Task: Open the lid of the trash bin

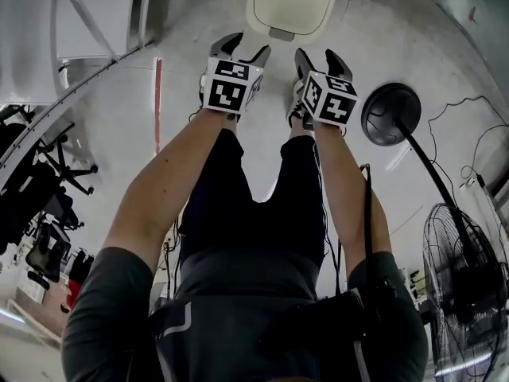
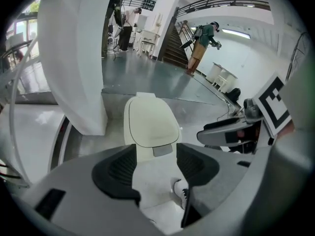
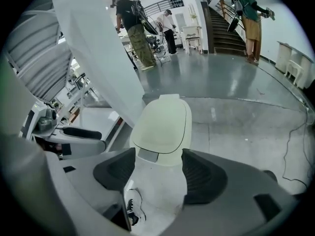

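Only partly in head view: trash bin, lid down.

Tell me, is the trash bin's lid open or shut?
Shut. The lid sits flat, with no gap under its edge and nothing of the inside showing in any view.

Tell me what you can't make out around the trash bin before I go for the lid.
Trash bin far side and any hinge: cut off by the top edge of the head view.
Bin base and any pedal: hidden behind the left gripper and right gripper in their own views.
Lid tab: too small to tell handle from latch.
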Demonstrator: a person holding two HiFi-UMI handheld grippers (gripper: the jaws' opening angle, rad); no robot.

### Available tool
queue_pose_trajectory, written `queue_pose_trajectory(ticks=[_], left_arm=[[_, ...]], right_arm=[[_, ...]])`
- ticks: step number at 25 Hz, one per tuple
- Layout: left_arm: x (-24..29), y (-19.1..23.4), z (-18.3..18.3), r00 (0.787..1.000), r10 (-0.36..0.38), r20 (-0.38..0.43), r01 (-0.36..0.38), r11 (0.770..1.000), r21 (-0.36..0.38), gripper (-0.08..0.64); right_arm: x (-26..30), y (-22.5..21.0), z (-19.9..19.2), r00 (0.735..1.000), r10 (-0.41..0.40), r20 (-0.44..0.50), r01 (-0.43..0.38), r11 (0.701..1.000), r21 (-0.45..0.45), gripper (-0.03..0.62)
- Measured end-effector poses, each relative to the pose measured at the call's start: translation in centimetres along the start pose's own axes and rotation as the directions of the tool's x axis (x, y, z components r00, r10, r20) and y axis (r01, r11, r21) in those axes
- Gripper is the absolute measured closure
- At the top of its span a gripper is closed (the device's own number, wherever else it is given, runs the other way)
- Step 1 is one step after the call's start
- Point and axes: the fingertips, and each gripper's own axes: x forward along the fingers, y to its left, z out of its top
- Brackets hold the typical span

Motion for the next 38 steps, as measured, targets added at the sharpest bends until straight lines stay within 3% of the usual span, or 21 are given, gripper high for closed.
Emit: queue_pose_trajectory(ticks=[3,7,10,18,26,32,38], left_arm=[[1.8,0.7,-0.2,1.0,-0.028,0.001,0.028,0.999,-0.022,0.297],[3.9,1.3,-1.2,0.999,0.021,-0.032,-0.022,0.999,-0.043,0.277],[5.3,0.8,-2.7,0.997,0.019,-0.069,-0.024,0.997,-0.069,0.253],[8.1,1.8,-3.0,0.996,0.038,-0.078,-0.045,0.994,-0.097,0.247],[10.0,2.0,-3.7,0.991,0.044,-0.127,-0.047,0.999,-0.021,0.238],[10.1,2.4,-4.2,0.987,0.072,-0.144,-0.077,0.997,-0.031,0.221],[10.2,2.6,-4.1,0.985,0.083,-0.148,-0.082,0.997,0.018,0.216]], right_arm=[[1.7,-0.6,-1.0,1.0,-0.016,-0.024,0.016,1.0,0.0,0.285],[3.3,-1.6,-1.9,0.999,-0.001,-0.041,0.002,1.0,0.013,0.271],[4.3,-2.3,-3.0,0.997,0.014,-0.078,-0.012,1.0,0.028,0.247],[7.1,-2.7,-3.6,0.995,0.025,-0.099,-0.015,0.995,0.094,0.235],[9.0,-3.2,-3.9,0.995,0.008,-0.101,0.001,0.996,0.086,0.235],[9.3,-3.2,-4.3,0.996,0.015,-0.092,-0.006,0.996,0.09,0.218],[9.5,-3.0,-4.4,0.997,0.016,-0.081,-0.009,0.996,0.09,0.212]])
